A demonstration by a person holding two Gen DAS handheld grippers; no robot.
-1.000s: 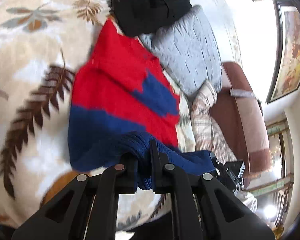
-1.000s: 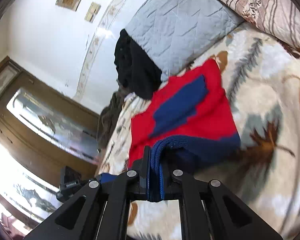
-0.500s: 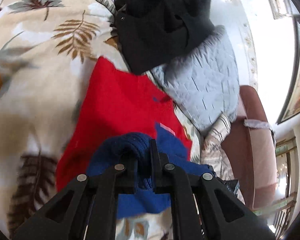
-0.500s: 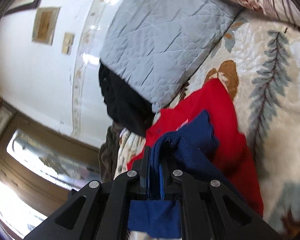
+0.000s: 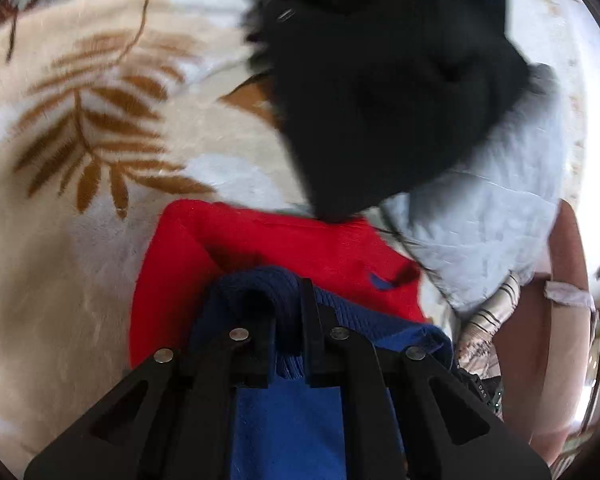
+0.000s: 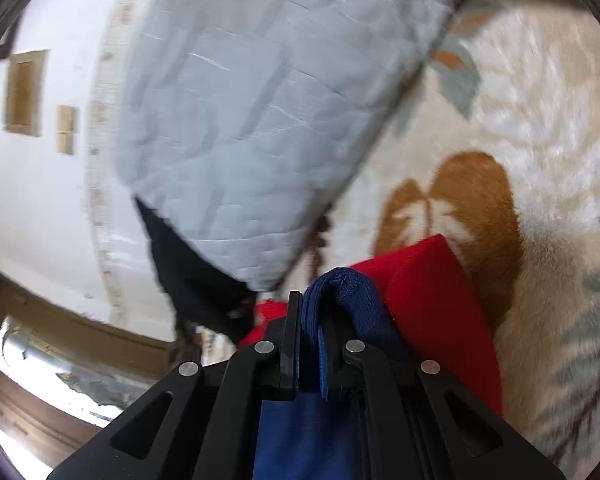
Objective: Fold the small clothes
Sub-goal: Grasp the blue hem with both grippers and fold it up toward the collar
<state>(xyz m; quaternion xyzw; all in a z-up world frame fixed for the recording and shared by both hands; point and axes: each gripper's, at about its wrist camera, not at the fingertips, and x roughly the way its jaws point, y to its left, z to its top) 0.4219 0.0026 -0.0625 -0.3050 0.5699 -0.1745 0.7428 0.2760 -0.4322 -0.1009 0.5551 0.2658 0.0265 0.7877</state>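
Leaf-print blanket [image 5: 80, 240] under sweater [image 5: 268, 248], navy hem now carried farther over red, both fingers pinching it.

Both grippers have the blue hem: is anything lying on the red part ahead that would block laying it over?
Nothing visible does. The red part ahead of the blue hem lies bare; the black garment and grey quilted pillow sit beyond its far edge.

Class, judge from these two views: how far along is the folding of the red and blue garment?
Done: nothing finished. In hand: left hand-held gripper and right hand-held gripper both clamp the blue hem, carried over the red part. Left: lay it down, release, flatten.
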